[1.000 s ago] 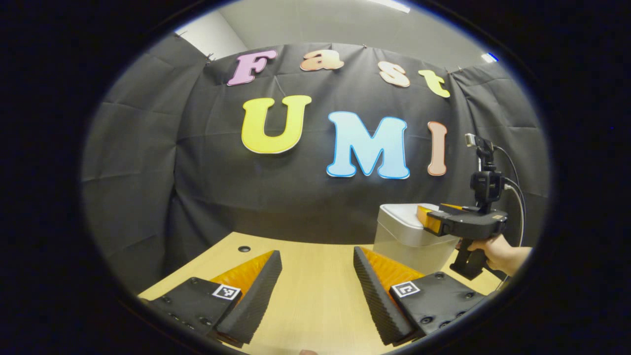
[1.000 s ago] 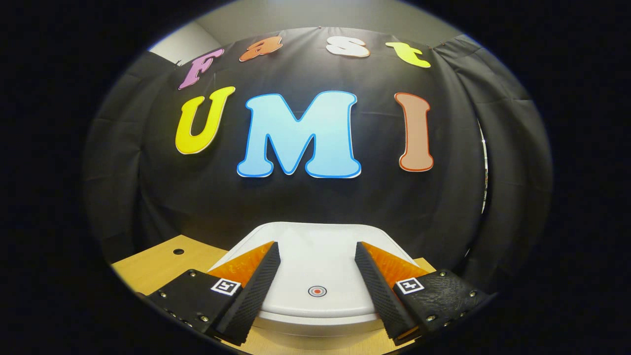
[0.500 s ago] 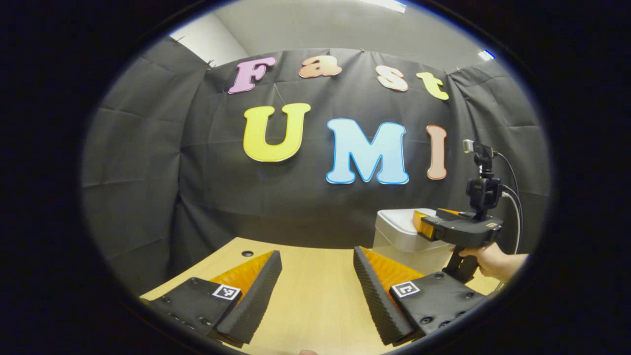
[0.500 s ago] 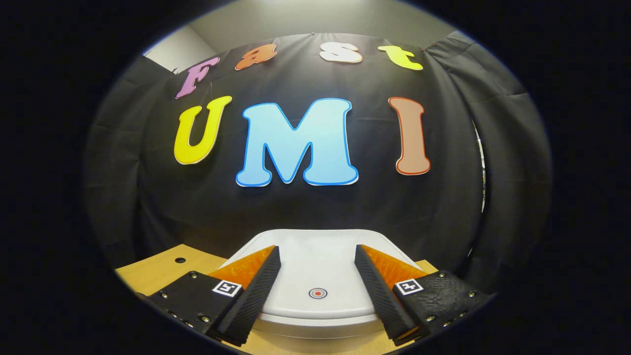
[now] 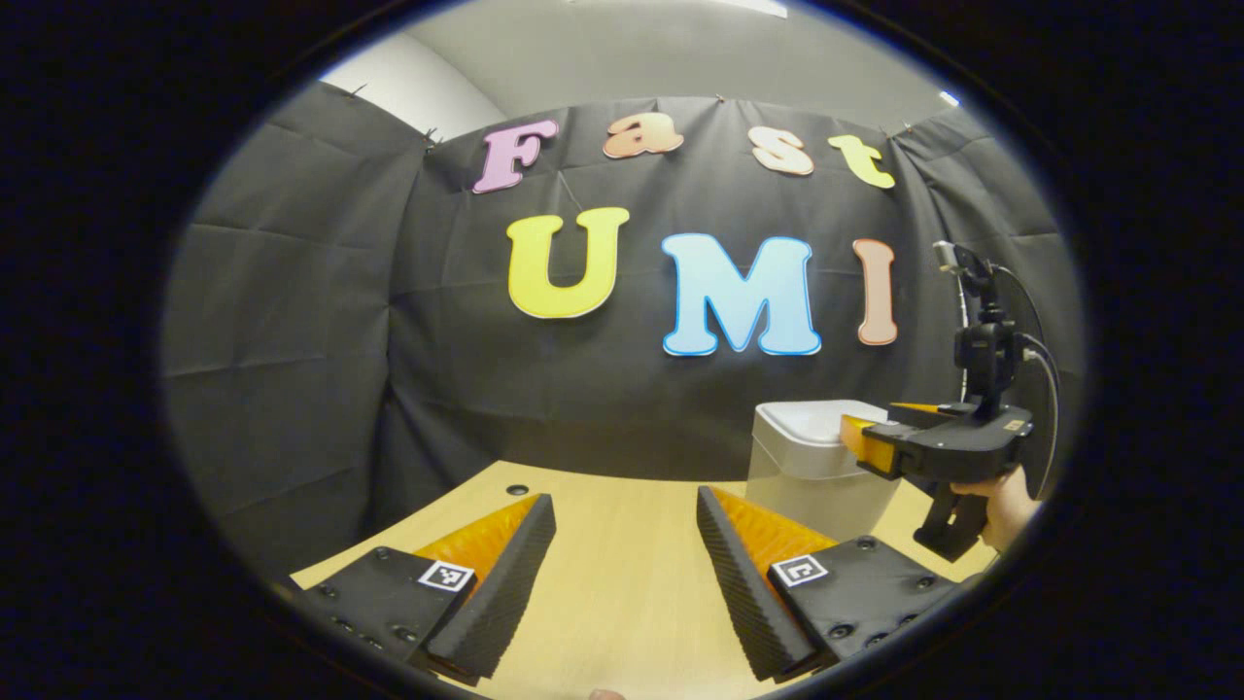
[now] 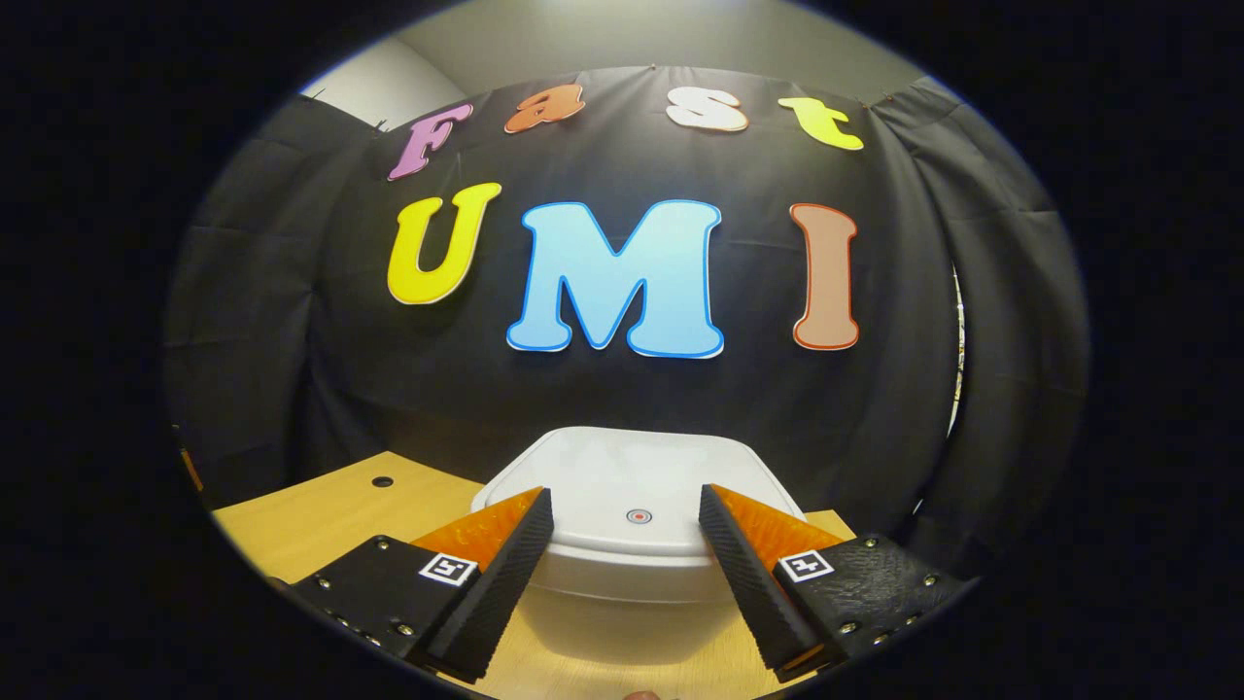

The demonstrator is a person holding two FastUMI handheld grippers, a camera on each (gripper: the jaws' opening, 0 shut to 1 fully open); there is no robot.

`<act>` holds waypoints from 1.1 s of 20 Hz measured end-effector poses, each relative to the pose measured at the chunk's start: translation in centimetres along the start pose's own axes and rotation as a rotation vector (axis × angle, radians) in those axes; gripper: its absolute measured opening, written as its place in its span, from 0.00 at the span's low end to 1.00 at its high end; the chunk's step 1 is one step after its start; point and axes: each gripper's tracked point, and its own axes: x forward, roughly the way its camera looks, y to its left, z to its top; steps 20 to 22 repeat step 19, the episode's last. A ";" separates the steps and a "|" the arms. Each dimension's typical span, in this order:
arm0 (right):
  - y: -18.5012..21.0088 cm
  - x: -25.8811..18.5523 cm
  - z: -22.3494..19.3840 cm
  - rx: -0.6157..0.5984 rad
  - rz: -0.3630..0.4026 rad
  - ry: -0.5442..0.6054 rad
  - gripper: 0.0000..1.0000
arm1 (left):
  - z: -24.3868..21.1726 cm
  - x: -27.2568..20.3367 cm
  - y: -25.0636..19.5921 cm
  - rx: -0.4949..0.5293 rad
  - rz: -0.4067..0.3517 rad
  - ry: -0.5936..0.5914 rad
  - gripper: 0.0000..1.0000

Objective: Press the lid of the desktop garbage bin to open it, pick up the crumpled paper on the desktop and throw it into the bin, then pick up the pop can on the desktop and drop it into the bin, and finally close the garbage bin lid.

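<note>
The white desktop bin [image 6: 622, 583] stands on the wooden desktop, its lid [image 6: 622, 462] lying flat and closed, with a small red round mark [image 6: 639, 516] near the lid's front edge. My right gripper [image 6: 624, 493] is open, level with the lid and just short of the bin's front, touching nothing. In the left gripper view the bin [image 5: 812, 476] stands at the right, and a hand [image 5: 1006, 501] holds the right gripper [image 5: 860, 437] beside its lid. My left gripper [image 5: 623, 498] hangs open over bare desktop with nothing between its fingers.
The light wooden desktop [image 5: 612, 593] runs back to the black cloth wall [image 5: 292, 340] close behind the bin. A small dark hole [image 5: 517, 489] sits near the desk's far edge, left of the bin. A cable [image 5: 1045, 379] trails from the right gripper's handle.
My right gripper has drawn back from above the lid to just before the bin's front; the lid stays closed. My left gripper has turned slightly and stays open.
</note>
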 end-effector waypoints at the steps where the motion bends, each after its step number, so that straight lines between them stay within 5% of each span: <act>1: 0.5 -1.1 0.1 0.011 0.018 0.000 0.97 | 0.0 -0.1 -0.1 0.005 0.000 -0.002 0.95; 11: 2.8 -10.1 1.4 0.043 0.037 0.010 0.97 | 2.1 1.7 -0.2 0.035 -0.061 -0.064 0.95; 22: 3.8 -13.1 1.2 0.010 -0.016 -0.014 0.96 | 1.2 2.5 0.4 0.074 -0.122 -0.071 0.95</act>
